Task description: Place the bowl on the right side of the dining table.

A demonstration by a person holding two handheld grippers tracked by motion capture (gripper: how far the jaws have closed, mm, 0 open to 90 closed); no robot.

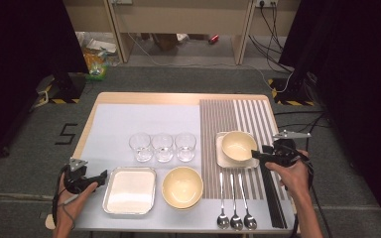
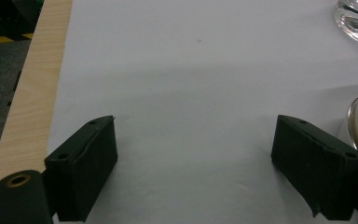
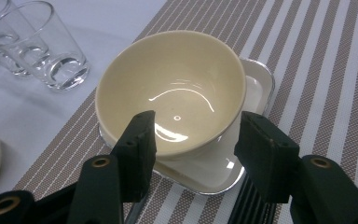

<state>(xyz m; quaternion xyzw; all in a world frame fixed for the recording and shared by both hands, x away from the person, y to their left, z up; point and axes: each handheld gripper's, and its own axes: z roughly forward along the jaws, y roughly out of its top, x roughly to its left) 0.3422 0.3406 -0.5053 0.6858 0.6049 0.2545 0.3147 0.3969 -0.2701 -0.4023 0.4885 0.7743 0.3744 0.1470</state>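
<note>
Right claw (image 3: 193, 154) jaws spread wide, nothing clamped, flanking the near rim of a cream bowl (image 3: 170, 91) without clearly touching it. Bowl sits tilted on a small square silver-rimmed tray (image 3: 256, 86), on the striped placemat (image 3: 326, 70) at the tabletop's right side. Black chopsticks (image 1: 273, 196) lie just beside the right hand (image 1: 292, 173), along the mat's right edge. Three spoons (image 1: 235, 218) lie side by side, bowls toward the near edge, in front of the tray. Second cream bowl (image 1: 182, 186) sits near centre on the white mat (image 1: 129, 119), with a bigger rectangular silver tray (image 1: 129, 190) just left of it. Three clear glasses (image 1: 162, 147) stand in a row behind them. Left claw (image 2: 196, 163) also released, jaws well apart over bare white mat, near the big tray's left rim; left hand (image 1: 77, 191) holds it at the tabletop's (image 1: 144, 97) near-left corner.
</note>
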